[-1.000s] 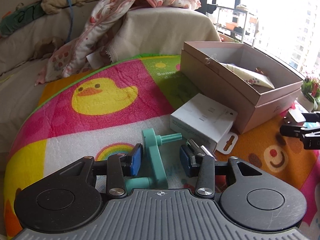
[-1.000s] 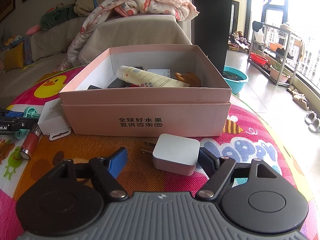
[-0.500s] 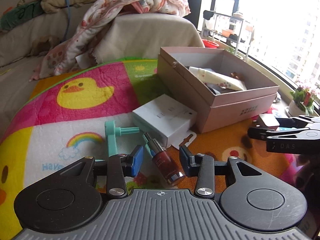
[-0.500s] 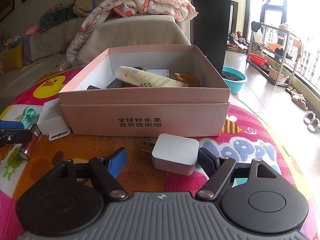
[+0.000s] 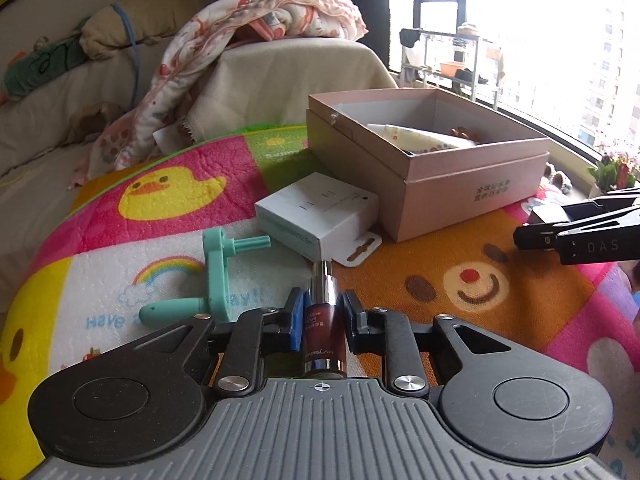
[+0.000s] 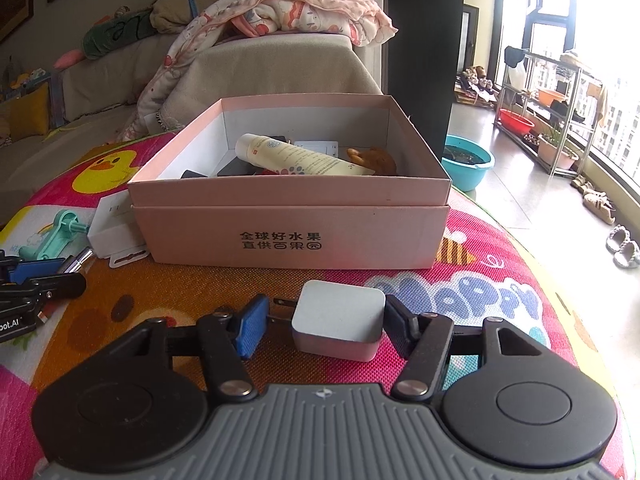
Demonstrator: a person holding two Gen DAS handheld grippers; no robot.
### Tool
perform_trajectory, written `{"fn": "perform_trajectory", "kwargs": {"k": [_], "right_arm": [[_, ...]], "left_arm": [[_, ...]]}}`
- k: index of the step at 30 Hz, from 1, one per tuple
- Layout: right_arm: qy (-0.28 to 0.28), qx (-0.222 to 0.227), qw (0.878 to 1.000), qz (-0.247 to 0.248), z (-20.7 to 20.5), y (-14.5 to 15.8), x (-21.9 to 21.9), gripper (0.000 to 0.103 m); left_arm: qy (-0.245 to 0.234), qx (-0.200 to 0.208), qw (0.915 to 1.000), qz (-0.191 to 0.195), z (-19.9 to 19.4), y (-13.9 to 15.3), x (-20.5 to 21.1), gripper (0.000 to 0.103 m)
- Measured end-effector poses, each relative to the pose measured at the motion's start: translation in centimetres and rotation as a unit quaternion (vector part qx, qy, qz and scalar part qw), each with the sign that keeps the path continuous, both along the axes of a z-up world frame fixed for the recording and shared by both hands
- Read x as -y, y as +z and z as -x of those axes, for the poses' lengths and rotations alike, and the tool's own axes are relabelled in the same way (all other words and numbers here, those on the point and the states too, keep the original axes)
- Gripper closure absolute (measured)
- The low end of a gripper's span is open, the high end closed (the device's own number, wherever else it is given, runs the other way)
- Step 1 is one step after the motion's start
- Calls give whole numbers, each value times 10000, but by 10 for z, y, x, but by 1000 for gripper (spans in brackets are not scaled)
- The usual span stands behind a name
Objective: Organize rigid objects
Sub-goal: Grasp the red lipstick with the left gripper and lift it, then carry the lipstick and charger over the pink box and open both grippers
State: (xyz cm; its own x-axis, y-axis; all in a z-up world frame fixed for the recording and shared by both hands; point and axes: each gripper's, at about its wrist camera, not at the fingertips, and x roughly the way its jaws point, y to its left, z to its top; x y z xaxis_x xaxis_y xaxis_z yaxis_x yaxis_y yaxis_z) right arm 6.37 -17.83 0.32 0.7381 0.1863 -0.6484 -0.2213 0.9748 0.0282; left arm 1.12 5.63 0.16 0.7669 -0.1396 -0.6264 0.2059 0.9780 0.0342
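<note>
Serum bottle clamped in left gripper; right gripper closing (unclamped) around charger

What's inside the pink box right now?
In the pink box lie a cream tube, a brown toy, a white card and dark items. The tube and the front wall hide whatever lies beneath.

Daylight enters from the window ahead-right of each hand-held gripper, blown out to white. Foreground evenly lit, sharp. Strong fisheye bending at frame edges.
</note>
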Motion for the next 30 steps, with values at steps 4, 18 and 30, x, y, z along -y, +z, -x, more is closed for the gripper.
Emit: {"fn": "perform_trajectory", "kwargs": {"k": [4,18,30], "right_arm": [[349,27,9994,-9,28,9,11,41],[549,1518,9865,-286,52,105,44,41],[716,1597,9835,-464,-38,101,1,41]], "left_arm": [[-426,-101,9989,-165,25,6,11,79],[-1456,766,9861,224,-21,103,66,79],[-1145,183,9782,1724,-205,128,83,78]]}}
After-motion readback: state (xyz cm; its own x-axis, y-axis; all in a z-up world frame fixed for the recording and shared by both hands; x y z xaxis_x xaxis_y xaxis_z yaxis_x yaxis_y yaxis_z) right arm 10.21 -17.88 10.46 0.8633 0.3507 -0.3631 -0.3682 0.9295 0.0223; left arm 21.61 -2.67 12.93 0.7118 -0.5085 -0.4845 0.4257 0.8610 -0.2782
